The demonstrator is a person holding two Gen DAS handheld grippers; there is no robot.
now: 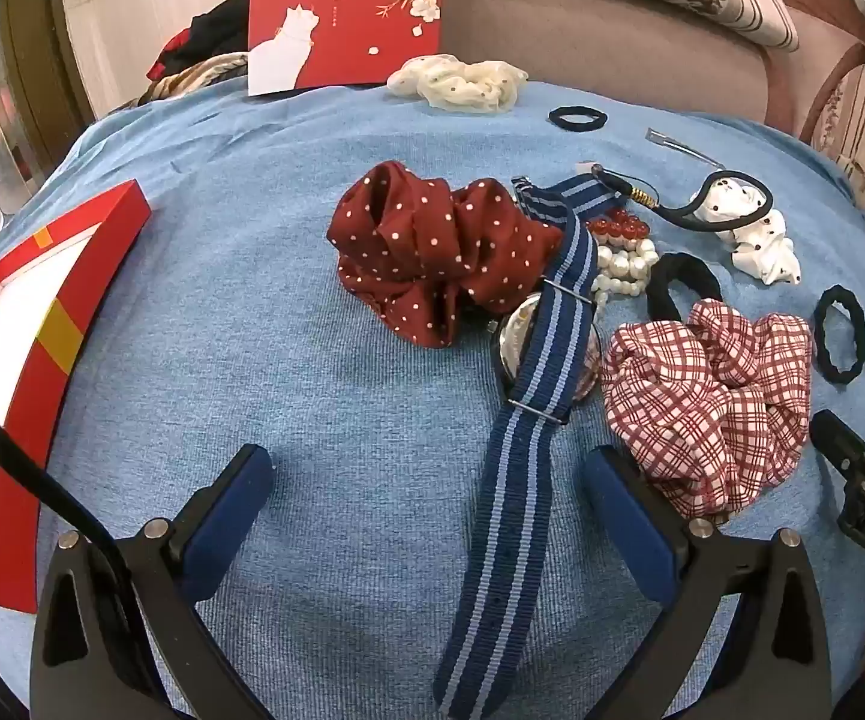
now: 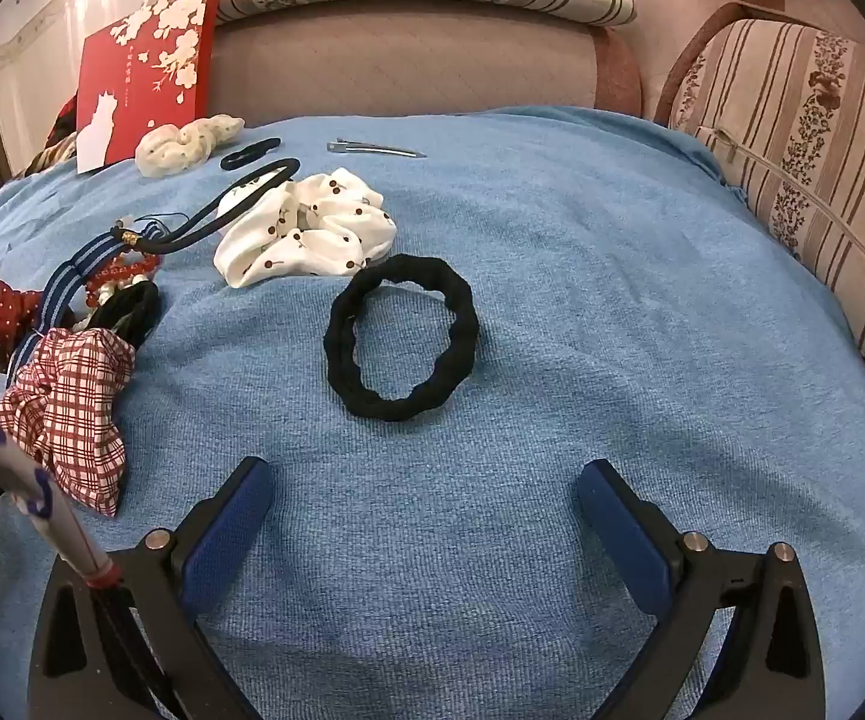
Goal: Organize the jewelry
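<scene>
Both wide open, empty: L gripper (image 1: pixel 426 480) straddling striped watch strap (image 1: pixel 510 480), R gripper (image 2: pixel 420 480) short of black hair tie (image 2: pixel 399 339) — risk dragging tangled bead bracelets (image 1: pixel 621 252) w/ strap.

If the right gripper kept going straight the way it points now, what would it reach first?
Most likely the black hair tie, lying flat on the blue cloth directly ahead of the open right gripper. Only bare cloth shows between them, though depth is hard to judge.
</scene>
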